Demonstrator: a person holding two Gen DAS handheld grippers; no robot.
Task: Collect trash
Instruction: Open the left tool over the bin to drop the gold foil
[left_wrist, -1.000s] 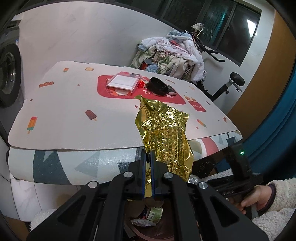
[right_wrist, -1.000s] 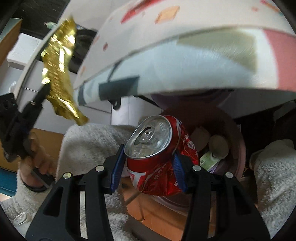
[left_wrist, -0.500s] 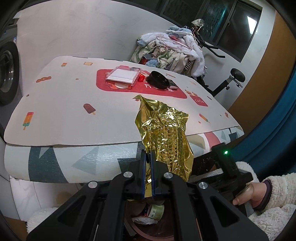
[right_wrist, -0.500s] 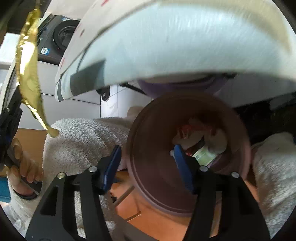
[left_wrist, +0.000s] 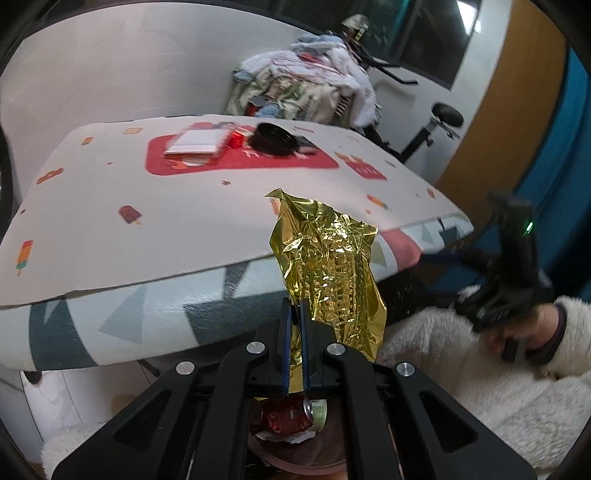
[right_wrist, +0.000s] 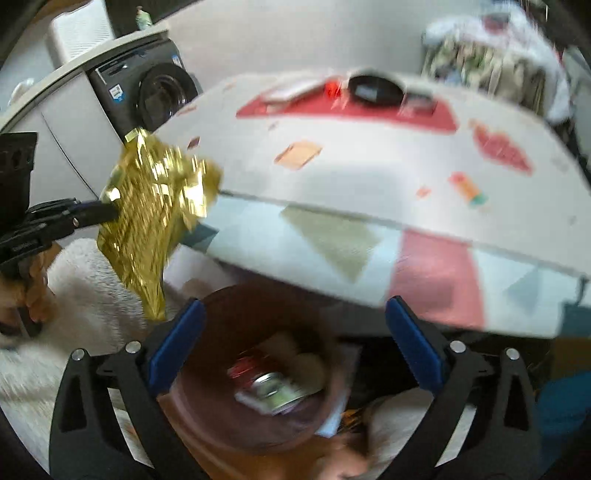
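Gold foil wrapper (left_wrist: 328, 273) crumpled, upright; red can (left_wrist: 291, 419) in bin (right_wrist: 207, 417).

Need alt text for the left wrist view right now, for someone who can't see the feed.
The left gripper has its jaws shut on a crumpled gold foil wrapper that stands up in front of the patterned table. Below the jaws, a crushed red can lies in the brown bin. The right gripper is at the right edge.
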